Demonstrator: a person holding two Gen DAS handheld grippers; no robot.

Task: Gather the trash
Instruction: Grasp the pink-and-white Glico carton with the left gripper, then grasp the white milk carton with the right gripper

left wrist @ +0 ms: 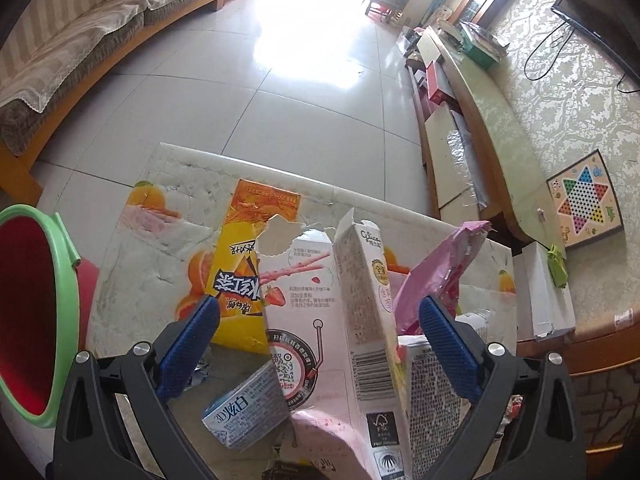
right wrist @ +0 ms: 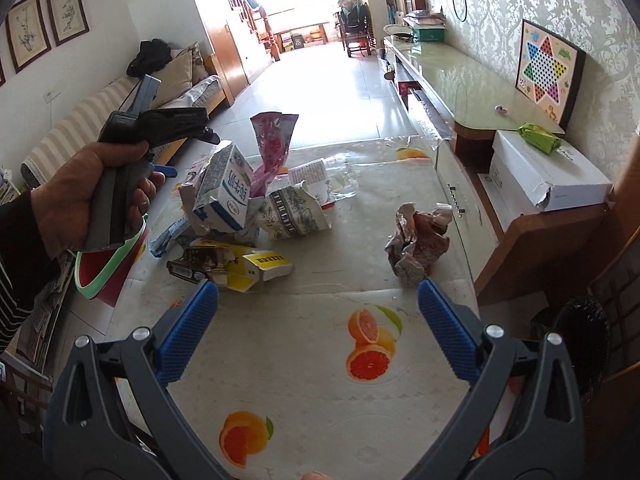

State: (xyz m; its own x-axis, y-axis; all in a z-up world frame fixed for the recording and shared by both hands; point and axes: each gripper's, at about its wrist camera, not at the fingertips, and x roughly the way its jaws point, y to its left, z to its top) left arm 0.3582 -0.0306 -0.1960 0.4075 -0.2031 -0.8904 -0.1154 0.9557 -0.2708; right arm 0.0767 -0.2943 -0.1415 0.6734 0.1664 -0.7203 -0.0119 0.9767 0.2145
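Pink carton [left wrist: 316, 320] between spread left gripper [left wrist: 320, 344], poised to pinch | right gripper [right wrist: 318, 328] spread, empty | bin [left wrist: 60, 320] beside for drops

A home living room, judging by the furnishings. Low table [right wrist: 304, 360] under a fruit-printed plastic cover in the middle of a pale tiled floor [left wrist: 304, 92]. Left of the table, a striped, cushioned sofa [left wrist: 80, 48] on a wooden frame, framed prints [right wrist: 44, 24] above it. Right of the table, a long glass-topped cabinet [right wrist: 452, 76] against damask wallpaper, a Chinese checkers board [right wrist: 546, 72] leaning there. Beyond the table, a wooden staircase [right wrist: 244, 4] and bright hallway
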